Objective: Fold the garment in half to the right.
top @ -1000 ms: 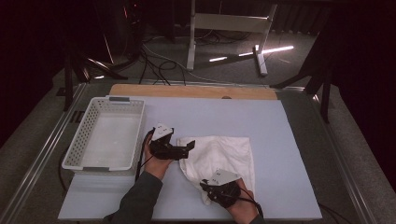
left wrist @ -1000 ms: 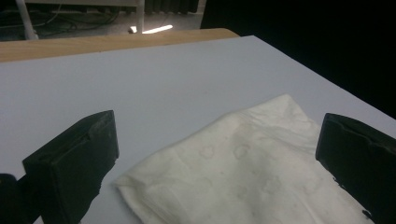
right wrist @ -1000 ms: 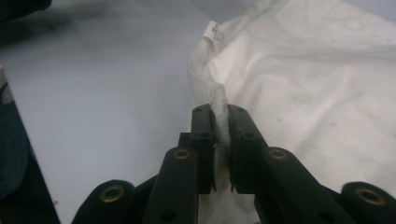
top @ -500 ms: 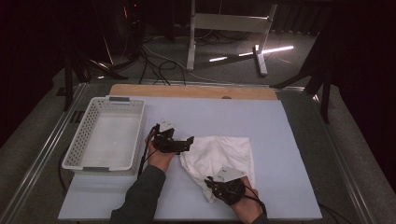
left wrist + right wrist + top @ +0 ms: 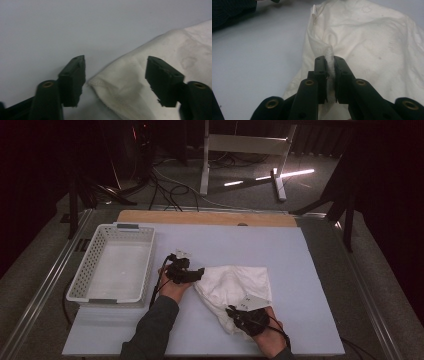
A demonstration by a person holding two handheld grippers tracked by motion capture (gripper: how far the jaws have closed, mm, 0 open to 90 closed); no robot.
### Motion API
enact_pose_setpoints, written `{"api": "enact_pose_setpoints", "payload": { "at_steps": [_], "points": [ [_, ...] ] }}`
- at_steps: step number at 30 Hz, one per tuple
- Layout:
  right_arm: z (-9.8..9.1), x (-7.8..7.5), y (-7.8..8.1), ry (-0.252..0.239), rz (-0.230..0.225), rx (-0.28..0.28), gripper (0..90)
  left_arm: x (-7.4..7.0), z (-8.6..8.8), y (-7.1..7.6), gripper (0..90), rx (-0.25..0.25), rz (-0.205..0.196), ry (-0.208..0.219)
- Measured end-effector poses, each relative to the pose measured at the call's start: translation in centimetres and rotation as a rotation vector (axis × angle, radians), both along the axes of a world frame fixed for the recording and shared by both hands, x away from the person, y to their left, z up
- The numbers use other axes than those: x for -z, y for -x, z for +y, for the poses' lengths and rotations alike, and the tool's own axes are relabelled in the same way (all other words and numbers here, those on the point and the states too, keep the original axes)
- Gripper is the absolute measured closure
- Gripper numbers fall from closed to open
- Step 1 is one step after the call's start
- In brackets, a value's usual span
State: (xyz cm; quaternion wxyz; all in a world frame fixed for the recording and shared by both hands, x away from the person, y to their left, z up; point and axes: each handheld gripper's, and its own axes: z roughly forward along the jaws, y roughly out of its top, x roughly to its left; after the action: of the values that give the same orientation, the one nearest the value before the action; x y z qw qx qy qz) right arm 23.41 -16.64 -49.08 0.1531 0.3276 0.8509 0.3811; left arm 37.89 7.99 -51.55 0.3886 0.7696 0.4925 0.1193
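Note:
A crumpled white cloth (image 5: 235, 287) lies on the pale blue table mat (image 5: 300, 265), right of centre. My left gripper (image 5: 198, 273) is at the cloth's left corner. In the left gripper view that corner (image 5: 117, 82) sits between the two black jaws, which have just been closing and stand apart from it, so the left gripper (image 5: 115, 80) is open. My right gripper (image 5: 235, 312) is at the cloth's near edge. In the right gripper view the right gripper (image 5: 329, 60) is shut on a pinched fold of the cloth (image 5: 367, 42).
A white perforated basket (image 5: 114, 265) stands at the left of the mat, close to my left hand. A wooden board (image 5: 210, 217) runs along the mat's far edge. Metal rails (image 5: 45, 290) border the table. Bare mat stretches right of the cloth.
My left gripper has moved down and slightly toward the cloth's left corner, and its jaws have narrowed around it. The right gripper keeps its hold at the near edge.

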Motion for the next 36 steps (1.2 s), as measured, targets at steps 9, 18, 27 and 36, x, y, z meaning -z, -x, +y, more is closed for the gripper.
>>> {"api": "enact_pose_setpoints", "payload": {
  "at_steps": [9,18,27,36],
  "points": [
    [-0.3,-0.1,0.0,-0.006,-0.004,-0.001,81.8,0.9,0.4,-0.1,41.3,-0.017,0.022,-0.007],
    [-0.3,-0.1,0.0,-0.014,0.001,-0.007,81.8,0.9,0.3,0.3,57.0,0.031,0.057,0.014],
    [0.1,-0.2,0.3,-0.032,0.014,-0.039,81.9,0.4,0.3,0.0,85.6,0.042,0.075,0.042],
    [2.4,-0.7,1.6,-0.066,0.022,-0.117,82.6,-2.5,0.5,-0.9,85.9,0.025,0.016,0.051]
  ]
}}
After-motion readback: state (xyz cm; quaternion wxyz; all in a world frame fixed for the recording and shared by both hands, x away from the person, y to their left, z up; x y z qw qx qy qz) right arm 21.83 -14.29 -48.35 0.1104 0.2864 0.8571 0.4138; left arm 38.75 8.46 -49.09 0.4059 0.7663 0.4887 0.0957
